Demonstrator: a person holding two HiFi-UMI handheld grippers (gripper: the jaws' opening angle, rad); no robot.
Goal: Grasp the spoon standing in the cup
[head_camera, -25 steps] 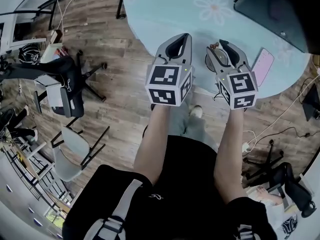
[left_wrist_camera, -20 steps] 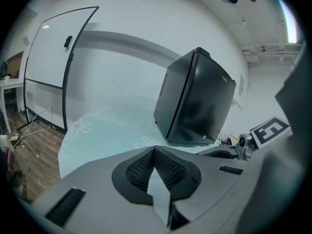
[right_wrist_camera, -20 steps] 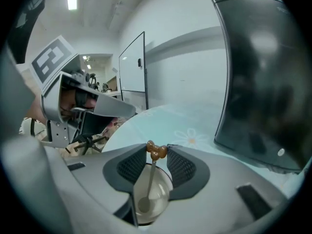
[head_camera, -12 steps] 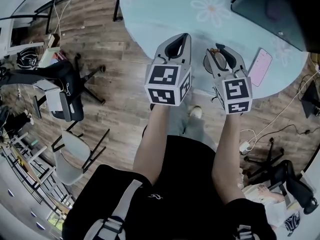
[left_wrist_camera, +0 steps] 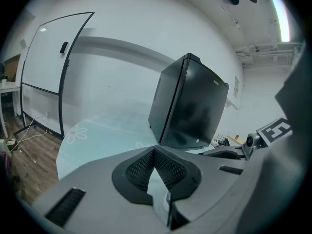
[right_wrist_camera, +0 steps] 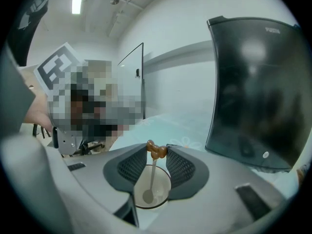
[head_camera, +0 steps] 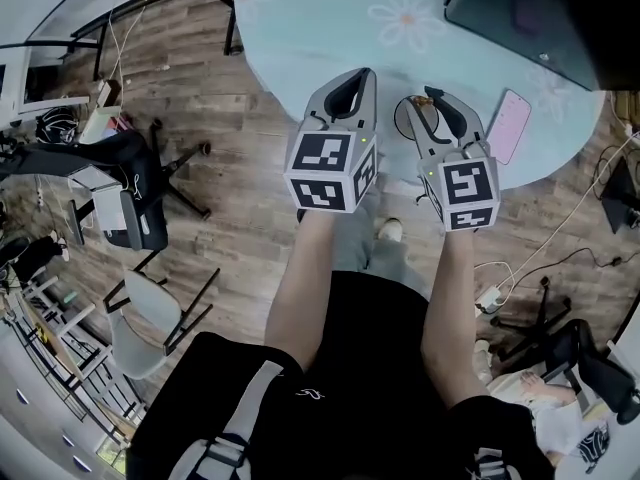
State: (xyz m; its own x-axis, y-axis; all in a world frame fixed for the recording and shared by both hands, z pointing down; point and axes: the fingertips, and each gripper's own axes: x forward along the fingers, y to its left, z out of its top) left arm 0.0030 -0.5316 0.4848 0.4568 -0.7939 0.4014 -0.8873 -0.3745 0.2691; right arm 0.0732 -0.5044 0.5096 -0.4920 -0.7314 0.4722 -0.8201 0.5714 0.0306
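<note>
A pale cup (right_wrist_camera: 165, 193) stands on the light blue table, and a thin spoon (right_wrist_camera: 151, 175) with a brown knobbed top stands upright in it. In the right gripper view my right gripper (right_wrist_camera: 157, 150) sits straight above the cup, its two mesh pads pressed on the brown knob. The head view shows the right gripper (head_camera: 433, 99) over the cup (head_camera: 408, 120) near the table's front edge. My left gripper (head_camera: 367, 72) hovers just to the left of it. Its jaws (left_wrist_camera: 155, 149) meet at the tips with nothing between them.
A big black box (head_camera: 540, 18) stands at the back right of the round flower-print table (head_camera: 330, 28). A pink phone (head_camera: 507, 126) lies right of the cup. Office chairs (head_camera: 130, 188) stand on the wooden floor at the left. A whiteboard (left_wrist_camera: 48, 72) stands beyond the table.
The right gripper's jaws have drawn in from wide apart onto the spoon's brown top. Both grippers have shifted slightly left and farther over the table.
</note>
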